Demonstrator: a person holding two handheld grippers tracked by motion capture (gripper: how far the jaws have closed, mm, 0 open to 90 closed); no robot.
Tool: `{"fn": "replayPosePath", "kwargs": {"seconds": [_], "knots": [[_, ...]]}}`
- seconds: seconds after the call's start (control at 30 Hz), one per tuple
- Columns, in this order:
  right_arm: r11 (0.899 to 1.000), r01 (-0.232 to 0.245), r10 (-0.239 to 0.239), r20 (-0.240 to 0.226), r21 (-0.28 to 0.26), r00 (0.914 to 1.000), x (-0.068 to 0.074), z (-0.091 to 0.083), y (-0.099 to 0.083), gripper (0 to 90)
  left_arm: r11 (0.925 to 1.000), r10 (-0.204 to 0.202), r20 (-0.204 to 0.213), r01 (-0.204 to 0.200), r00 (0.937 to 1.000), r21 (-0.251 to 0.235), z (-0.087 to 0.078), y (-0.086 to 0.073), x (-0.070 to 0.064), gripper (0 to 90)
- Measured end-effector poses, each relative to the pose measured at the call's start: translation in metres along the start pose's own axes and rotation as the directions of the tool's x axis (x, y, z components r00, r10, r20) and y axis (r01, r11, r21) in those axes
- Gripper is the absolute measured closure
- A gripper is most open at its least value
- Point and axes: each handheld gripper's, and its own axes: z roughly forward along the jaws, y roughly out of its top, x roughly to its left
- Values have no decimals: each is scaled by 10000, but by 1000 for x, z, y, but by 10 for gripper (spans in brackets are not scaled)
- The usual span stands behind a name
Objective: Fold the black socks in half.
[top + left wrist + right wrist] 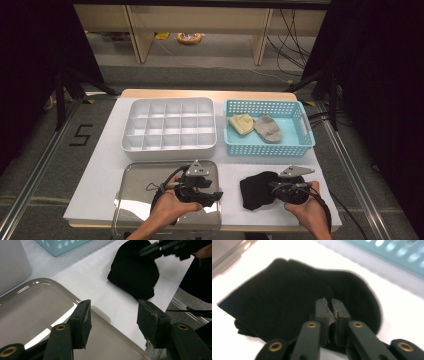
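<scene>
Black sock (257, 189) lies flat on the white counter (105, 175), front right, between the metal tray (135, 175) and my right hand. My right hand-held gripper (274, 187) sits over its right edge, jaws pressed together; in the right gripper view (331, 308) the pads meet on top of the fabric, but I cannot tell whether a fold is pinched between them.

My left hand-held gripper (216, 195) hovers above the tray's right part, jaws wide apart, holding nothing. From the left gripper view (113, 317) the sock (135, 275) lies ahead and slightly right, just past the tray rim (100, 312).

Sock's long axis runs roughly left to right across the counter, bulkier end toward the tray. Right side is already on it; left is near but apart. Judgement: any next lift or fold turns on the left jaws crossing the tray rim to the sock's near end.
</scene>
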Motion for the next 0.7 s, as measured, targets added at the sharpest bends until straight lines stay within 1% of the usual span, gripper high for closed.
{"fn": "replayPosePath", "kwargs": {"seconds": [0.03,0.07,0.1,0.13,0.17,0.2,0.23,0.27,0.3,0.33,0.37,0.4,0.47,0.5,0.53,0.57,0.63,0.67,0.7], "knots": [[9996,222,-221,65,-149,9997,-1,-4,3,862,10000,-13,-7,13,10000,-18,1,0,0,442],[9996,120,-115,177,-252,9998,0,-9,5,863,10000,-13,-7,13,10000,-18,1,0,0,442],[9996,120,-115,177,-252,9998,0,-9,5,863,10000,-73,-39,73,10000,14,1,-1,-1,442],[9988,376,-359,527,-323,9980,-4,-17,11,865,10000,35,17,-35,10000,20,2,-1,-2,444],[9984,361,-334,631,-428,9974,-7,-19,14,866,10000,-17,12,17,10000,40,3,-1,-3,445],[9992,147,-123,638,-366,9979,-9,-21,16,867,10000,-37,33,37,10000,-49,4,-1,-4,446],[9991,161,-134,663,-404,9977,-14,-21,17,866,10000,40,53,-40,10000,68,4,-1,-4,447],[9991,161,-134,663,-404,9977,-14,-21,17,866,10000,40,53,-40,10000,68,4,-1,-4,450],[9988,216,-187,645,-441,9977,-23,-16,17,863,10000,9,88,-9,10000,9,6,-1,-6,455],[9992,51,-29,549,-392,9985,-27,-13,17,862,10000,9,88,-9,10000,9,6,-1,-6,463],[9996,-73,90,594,-280,9982,-29,-8,16,859,10000,1,131,0,9999,-34,8,0,-7,475],[9999,-8,17,671,-129,9977,-32,-4,15,858,10000,95,210,-95,9997,18,9,0,-7,484],[10000,71,-68,685,-45,9976,-36,4,12,850,9997,249,292,-247,9993,-78,12,2,-10,517],[10000,47,-42,662,-79,9978,-36,7,10,838,9992,398,361,-397,9986,-47,14,4,-12,532],[9999,118,-112,645,-81,9979,-37,7,9,827,9993,354,411,-348,9985,-152,16,6,-14,542],[9999,-149,151,613,-40,9980,-36,7,9,820,9986,496,492,-485,9976,-229,19,9,-16,560],[9999,-72,79,685,-108,9976,-35,5,9,785,9971,710,549,-694,9960,-296,25,17,-23,603],[9998,116,-102,732,-188,9973,-36,5,9,766,9964,812,632,-794,9947,-299,30,22,-26,628],[9998,-48,62,726,-188,9973,-36,5,9,744,9949,988,668,-973,9929,-266,35,27,-30,648]]}}
